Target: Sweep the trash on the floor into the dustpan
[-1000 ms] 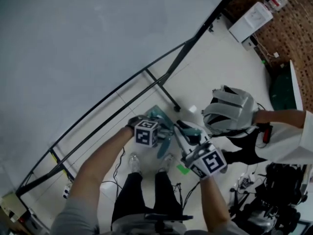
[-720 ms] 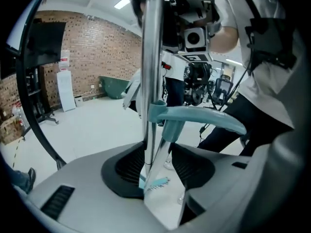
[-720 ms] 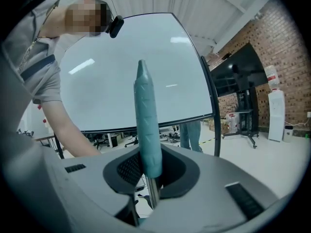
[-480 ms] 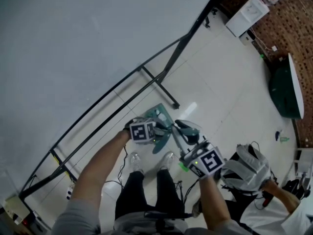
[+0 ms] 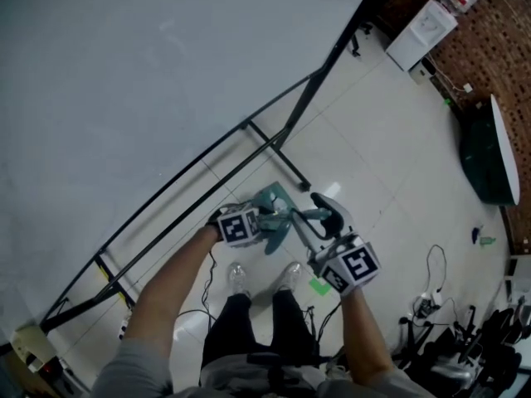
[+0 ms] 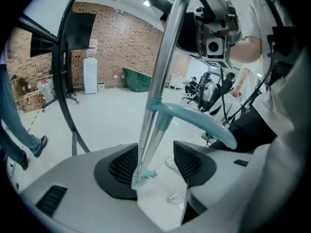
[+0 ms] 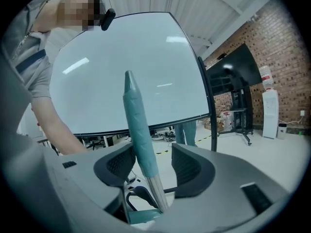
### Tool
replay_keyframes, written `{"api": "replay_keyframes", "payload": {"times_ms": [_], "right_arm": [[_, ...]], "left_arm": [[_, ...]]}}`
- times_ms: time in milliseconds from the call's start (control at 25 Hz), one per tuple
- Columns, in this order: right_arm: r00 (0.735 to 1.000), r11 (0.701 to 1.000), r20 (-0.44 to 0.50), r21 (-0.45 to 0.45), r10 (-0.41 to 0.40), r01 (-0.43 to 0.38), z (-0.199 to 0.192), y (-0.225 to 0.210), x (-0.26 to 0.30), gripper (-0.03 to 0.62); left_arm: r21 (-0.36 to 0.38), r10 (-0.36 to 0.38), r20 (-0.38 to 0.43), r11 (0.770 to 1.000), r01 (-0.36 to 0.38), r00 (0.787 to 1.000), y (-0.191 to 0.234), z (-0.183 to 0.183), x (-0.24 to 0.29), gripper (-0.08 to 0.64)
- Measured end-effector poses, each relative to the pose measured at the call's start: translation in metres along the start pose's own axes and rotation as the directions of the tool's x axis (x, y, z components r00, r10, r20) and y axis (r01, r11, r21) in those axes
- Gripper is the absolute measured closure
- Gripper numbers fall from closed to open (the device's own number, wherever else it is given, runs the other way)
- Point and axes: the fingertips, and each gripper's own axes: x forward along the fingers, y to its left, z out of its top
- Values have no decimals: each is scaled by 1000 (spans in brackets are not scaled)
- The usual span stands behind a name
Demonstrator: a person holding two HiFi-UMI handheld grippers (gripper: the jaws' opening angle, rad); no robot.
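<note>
A teal dustpan [image 5: 272, 196] rests on the pale floor in front of my shoes. My left gripper [image 5: 270, 220] reaches toward it. In the left gripper view a silver pole [image 6: 163, 67] with a teal curved clip [image 6: 204, 123] runs between the opening jaws of the left gripper [image 6: 155, 164]. It sits close to the left pad and clear of the right one. My right gripper [image 5: 325, 215] is higher. In its own view, the right gripper [image 7: 153, 166] has its jaws opening around a teal handle grip [image 7: 138, 125], with a gap on the right. A green scrap [image 5: 315, 286] lies by my right shoe.
A big whiteboard on a black frame [image 5: 274, 131] stands just ahead, its feet beside the dustpan. A white water dispenser [image 5: 423, 31] and a dark green bin [image 5: 485, 156] stand far right by the brick wall. Cables and chairs [image 5: 465, 338] crowd the lower right. Someone's legs [image 6: 19, 130] show at left.
A person in white with a grey helmet moved from the right side down to the lower right and out of the head view. Both grippers stayed at the handles and shifted only slightly.
</note>
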Motion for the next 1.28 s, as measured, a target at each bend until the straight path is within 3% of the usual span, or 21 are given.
{"api": "replay_keyframes", "payload": {"times_ms": [80,200,400,480,560,680,800,920,1120,1280], "right_arm": [[1000,1000,-7,1,-11,11,7,2,-7,362],[1000,1000,0,-11,-22,22,24,10,-24,357],[998,998,22,31,-62,62,24,7,-46,357],[995,995,41,44,-86,85,31,5,-58,357],[992,993,68,41,-111,108,38,1,-67,385],[984,990,110,17,-138,137,51,-2,-74,506],[978,988,149,-4,-149,151,72,1,-77,584],[969,990,201,3,-142,144,96,7,-81,584],[958,994,268,20,-105,104,127,21,-85,584],[956,996,280,1,-88,91,138,23,-87,584]], "left_arm": [[-34,64,0,997,-64,998,6,-2,-20,344],[-124,163,74,980,-153,984,11,17,-67,344],[-231,322,214,934,-272,922,9,51,-128,355],[-253,382,243,912,-322,892,2,70,-149,416],[-289,431,278,890,-354,858,-3,85,-163,535],[-311,457,325,878,-363,828,-9,105,-177,545],[-337,484,367,865,-372,794,-13,130,-198,555],[-375,500,429,856,-356,752,-19,158,-222,555],[-361,514,521,856,-370,682,-29,196,-249,555],[-367,525,533,850,-378,664,-33,212,-256,555]]}}
